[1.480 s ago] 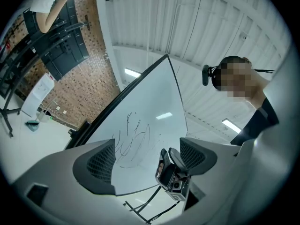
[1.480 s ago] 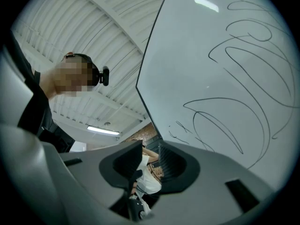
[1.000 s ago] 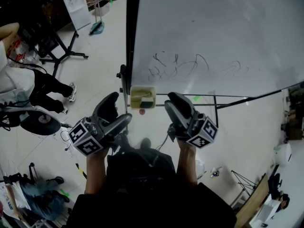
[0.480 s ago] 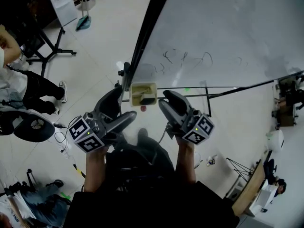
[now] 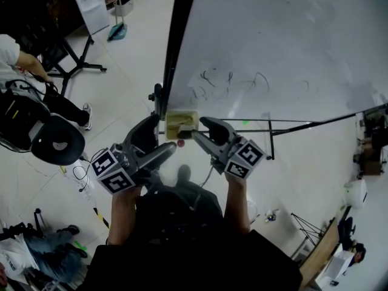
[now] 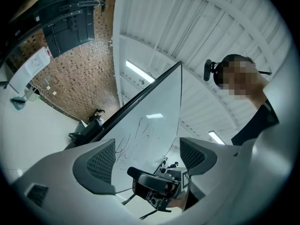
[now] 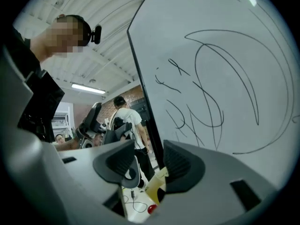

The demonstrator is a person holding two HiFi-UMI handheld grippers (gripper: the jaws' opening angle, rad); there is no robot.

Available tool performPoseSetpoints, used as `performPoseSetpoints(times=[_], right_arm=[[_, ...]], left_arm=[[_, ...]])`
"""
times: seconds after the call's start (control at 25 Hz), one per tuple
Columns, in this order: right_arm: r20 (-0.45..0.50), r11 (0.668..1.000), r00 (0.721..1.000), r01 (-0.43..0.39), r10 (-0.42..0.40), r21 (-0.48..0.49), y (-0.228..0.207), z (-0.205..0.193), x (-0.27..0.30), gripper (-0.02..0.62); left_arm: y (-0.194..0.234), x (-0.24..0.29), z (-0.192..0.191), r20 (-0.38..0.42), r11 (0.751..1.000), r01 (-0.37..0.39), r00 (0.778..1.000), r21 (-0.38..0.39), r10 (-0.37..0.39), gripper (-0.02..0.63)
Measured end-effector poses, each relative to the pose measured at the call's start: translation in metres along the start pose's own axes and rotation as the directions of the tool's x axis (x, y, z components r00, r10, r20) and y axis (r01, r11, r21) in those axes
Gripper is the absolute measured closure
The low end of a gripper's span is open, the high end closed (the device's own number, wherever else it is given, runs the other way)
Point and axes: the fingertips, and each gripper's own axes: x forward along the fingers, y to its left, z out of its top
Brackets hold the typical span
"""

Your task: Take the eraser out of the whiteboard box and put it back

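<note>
A whiteboard (image 5: 285, 47) with black scribbles stands ahead. A yellowish box (image 5: 181, 124) hangs at its lower left corner, with a dark block inside that looks like the eraser. My right gripper (image 5: 200, 132) sits just right of the box, tips close to it. Its jaws have just been opening and nothing is between them. In the right gripper view the box (image 7: 157, 183) shows through the gap of the right gripper (image 7: 149, 165). My left gripper (image 5: 156, 140) hovers below and left of the box, open and empty. The left gripper (image 6: 147, 156) looks across at the right gripper (image 6: 154, 186).
A small red ball (image 5: 180, 142) hangs just under the box. The whiteboard's dark frame (image 5: 173, 53) and stand bars (image 5: 267, 132) run beside it. A black office chair (image 5: 57, 144) and a person (image 5: 18, 56) are at the left, and a sign stand (image 5: 91, 8) is farther back.
The right gripper has sunk and swung left towards the box, and its jaws have spread wider. The left gripper has barely moved.
</note>
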Motion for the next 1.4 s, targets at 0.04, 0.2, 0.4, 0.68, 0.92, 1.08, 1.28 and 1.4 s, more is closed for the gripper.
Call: performPoseSetpoints(times=[0.04,0.2,0.4,0.68,0.92,1.08,1.28,1.4], right_arm=[[-0.018,1.000,1.000,-0.004,0.004,-0.003,-0.002,-0.004,0.001,0.377],[-0.100,0.999,0.995,-0.016,0.012,-0.033,-0.008,-0.021,0.007,0.368],[-0.178,0.998,0.984,-0.004,-0.009,-0.070,-0.019,-0.044,0.011,0.368],[-0.275,0.990,0.960,0.015,-0.054,-0.142,-0.032,-0.073,0.015,0.364],[-0.320,0.985,0.946,0.002,-0.058,-0.172,-0.035,-0.088,0.020,0.360],[-0.359,0.979,0.931,-0.005,-0.069,-0.202,-0.036,-0.097,0.024,0.354],[-0.389,0.972,0.917,-0.008,-0.086,-0.235,-0.039,-0.104,0.028,0.351],[-0.408,0.966,0.908,-0.012,-0.098,-0.260,-0.039,-0.108,0.028,0.351]], left_arm=[[0.000,0.001,-0.001,0.000,1.000,-0.006,1.000,0.003,0.006,0.178],[-0.002,0.004,-0.002,0.009,0.999,-0.033,0.999,0.011,0.033,0.178],[-0.003,0.007,-0.006,0.012,0.998,-0.055,0.998,0.014,0.055,0.178],[0.000,0.008,-0.009,0.020,0.997,-0.081,0.997,0.013,0.080,0.178],[0.001,0.005,-0.009,0.029,0.995,-0.096,0.995,0.016,0.096,0.178],[0.002,0.002,-0.008,0.037,0.994,-0.106,0.994,0.016,0.106,0.178],[0.004,0.000,-0.007,0.045,0.993,-0.115,0.992,0.016,0.114,0.178],[0.004,-0.001,-0.006,0.047,0.993,-0.119,0.992,0.015,0.118,0.178]])
